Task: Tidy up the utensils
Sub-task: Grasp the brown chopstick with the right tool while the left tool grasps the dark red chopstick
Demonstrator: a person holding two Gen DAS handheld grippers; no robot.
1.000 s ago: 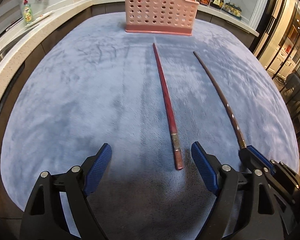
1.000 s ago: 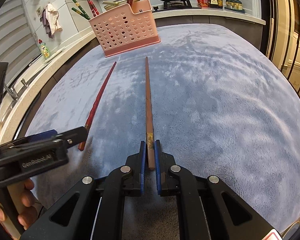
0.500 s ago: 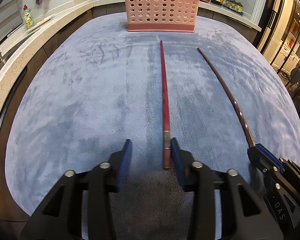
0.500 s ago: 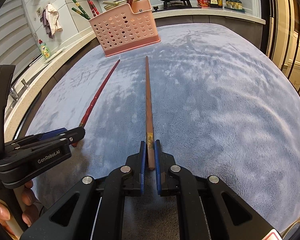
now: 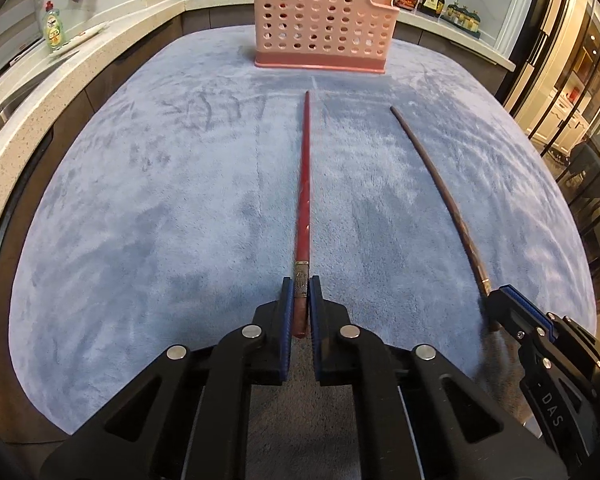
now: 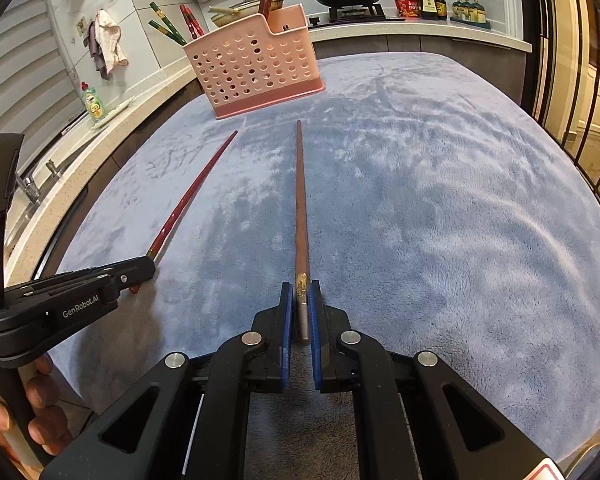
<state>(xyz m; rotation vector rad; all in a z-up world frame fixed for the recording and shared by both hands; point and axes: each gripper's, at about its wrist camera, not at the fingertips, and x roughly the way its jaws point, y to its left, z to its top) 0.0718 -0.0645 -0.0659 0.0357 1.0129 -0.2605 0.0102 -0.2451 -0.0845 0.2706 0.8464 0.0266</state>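
Left wrist view: the left gripper (image 5: 299, 308) has closed since a moment ago, when its fingers (image 5: 286, 312) stood wide apart around the red chopstick (image 5: 303, 200); they are now clamped on its thick, metal-banded end, the shaft lying on the blue plush tabletop (image 5: 160, 208) and pointing at the pink perforated utensil holder (image 5: 320, 28); in the right wrist view the right gripper (image 6: 302, 312) stays clamped, as before, on the butt of the brown chopstick (image 6: 300, 200), which also lies flat and aims toward the holder; both sticks are therefore secured, so the grasping step looks done and lifting them toward the holder, which already has chopsticks in it, is likely next.
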